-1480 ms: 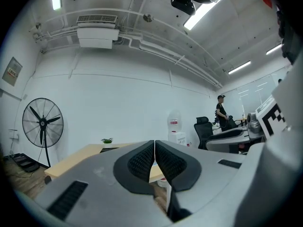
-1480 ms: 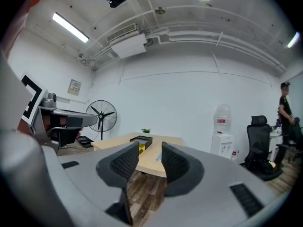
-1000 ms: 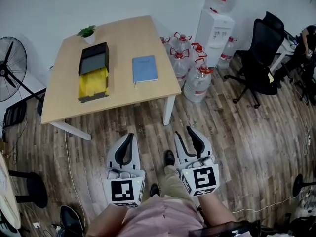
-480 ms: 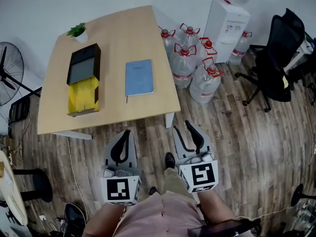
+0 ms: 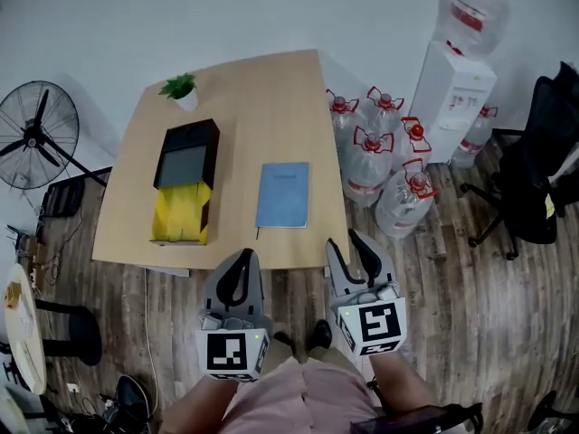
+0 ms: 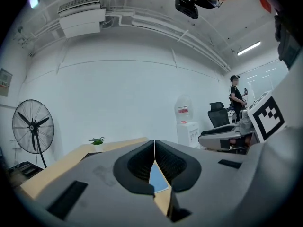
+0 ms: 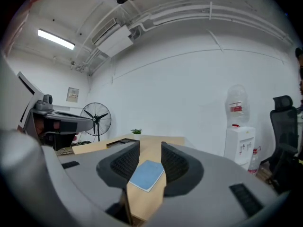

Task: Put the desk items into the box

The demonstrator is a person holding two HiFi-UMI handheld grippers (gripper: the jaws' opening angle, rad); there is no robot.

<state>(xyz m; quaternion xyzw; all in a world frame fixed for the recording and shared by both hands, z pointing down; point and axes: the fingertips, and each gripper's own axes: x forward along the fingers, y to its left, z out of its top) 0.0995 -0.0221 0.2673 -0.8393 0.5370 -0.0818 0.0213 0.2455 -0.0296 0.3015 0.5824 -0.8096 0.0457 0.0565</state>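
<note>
Nearer than a second ago to the wooden counter (image 5: 271,98) mid-frame, still approaching, left tool (image 5: 239,269) closed, right tool (image 5: 355,259) parted, both empty; blue notebook (image 5: 283,194) beside open box (image 5: 185,181), likely calling next for a forward reach.

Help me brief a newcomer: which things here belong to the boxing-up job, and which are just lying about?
Job: blue notebook, black box, desk, perhaps the potted plant.
Lying about: water bottles, water dispenser, standing fan, office chair.
</note>
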